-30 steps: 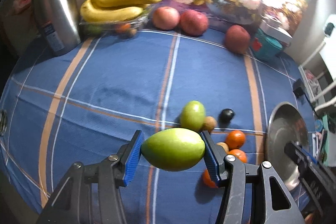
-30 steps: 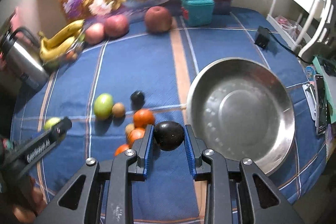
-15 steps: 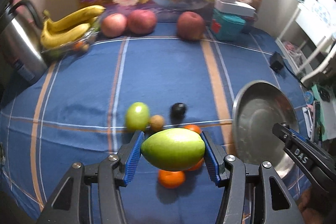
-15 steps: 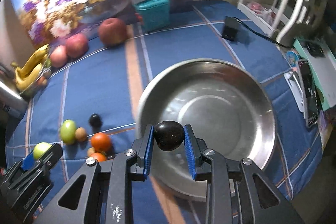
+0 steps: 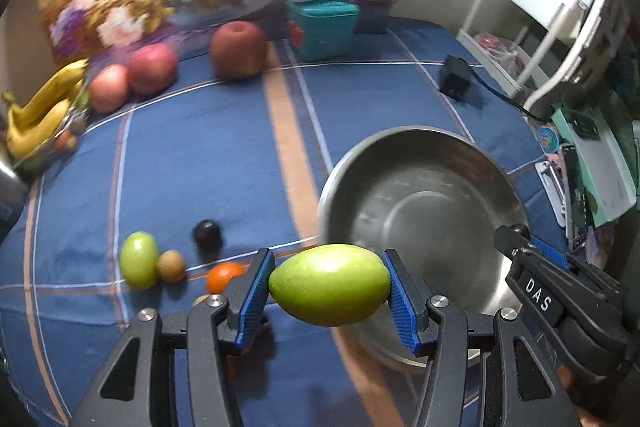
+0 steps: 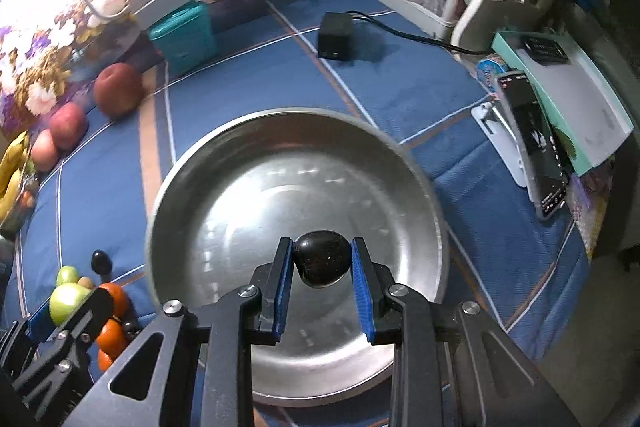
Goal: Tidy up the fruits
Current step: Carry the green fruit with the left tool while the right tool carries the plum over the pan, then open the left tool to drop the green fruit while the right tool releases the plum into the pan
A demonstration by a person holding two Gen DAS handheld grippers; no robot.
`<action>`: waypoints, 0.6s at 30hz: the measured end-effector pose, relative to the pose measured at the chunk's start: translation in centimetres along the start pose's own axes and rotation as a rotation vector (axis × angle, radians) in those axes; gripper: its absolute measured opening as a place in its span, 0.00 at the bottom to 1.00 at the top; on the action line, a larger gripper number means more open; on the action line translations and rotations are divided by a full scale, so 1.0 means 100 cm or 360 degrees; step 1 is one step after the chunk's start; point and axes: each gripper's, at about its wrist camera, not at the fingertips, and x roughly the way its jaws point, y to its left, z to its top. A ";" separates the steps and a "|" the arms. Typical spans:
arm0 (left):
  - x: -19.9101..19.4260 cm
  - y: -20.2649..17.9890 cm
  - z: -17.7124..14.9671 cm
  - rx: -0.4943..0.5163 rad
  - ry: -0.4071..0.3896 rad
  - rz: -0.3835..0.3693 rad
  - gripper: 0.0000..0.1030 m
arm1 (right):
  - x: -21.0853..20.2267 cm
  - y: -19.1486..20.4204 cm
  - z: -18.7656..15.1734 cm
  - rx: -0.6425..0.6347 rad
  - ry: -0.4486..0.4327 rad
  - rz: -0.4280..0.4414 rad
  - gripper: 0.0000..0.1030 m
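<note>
Gripping a dark fruit (image 6: 321, 264) between its blue pads, the right gripper (image 6: 322, 291) hangs over the bowl (image 6: 224, 155), inside its rim. The left gripper (image 5: 329, 291) clamps a green mango (image 5: 329, 284) just beside the bowl's left rim, over bare blue cloth (image 5: 192, 155). Only the left view shows the loose fruit plainly — a green one (image 5: 138, 259), an orange (image 5: 224, 275). Right view — left gripper partly cut off at the frame edge.
</note>
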 end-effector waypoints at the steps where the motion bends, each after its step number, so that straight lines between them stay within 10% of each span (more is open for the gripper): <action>1: 0.002 -0.004 0.001 0.0010 -0.0001 -0.0009 0.56 | 0.001 -0.004 0.000 0.0014 0.0000 -0.0008 0.29; 18: 0.039 -0.023 -0.001 0.0040 0.0081 -0.0081 0.56 | 0.028 -0.027 -0.005 0.0096 0.0135 -0.0075 0.29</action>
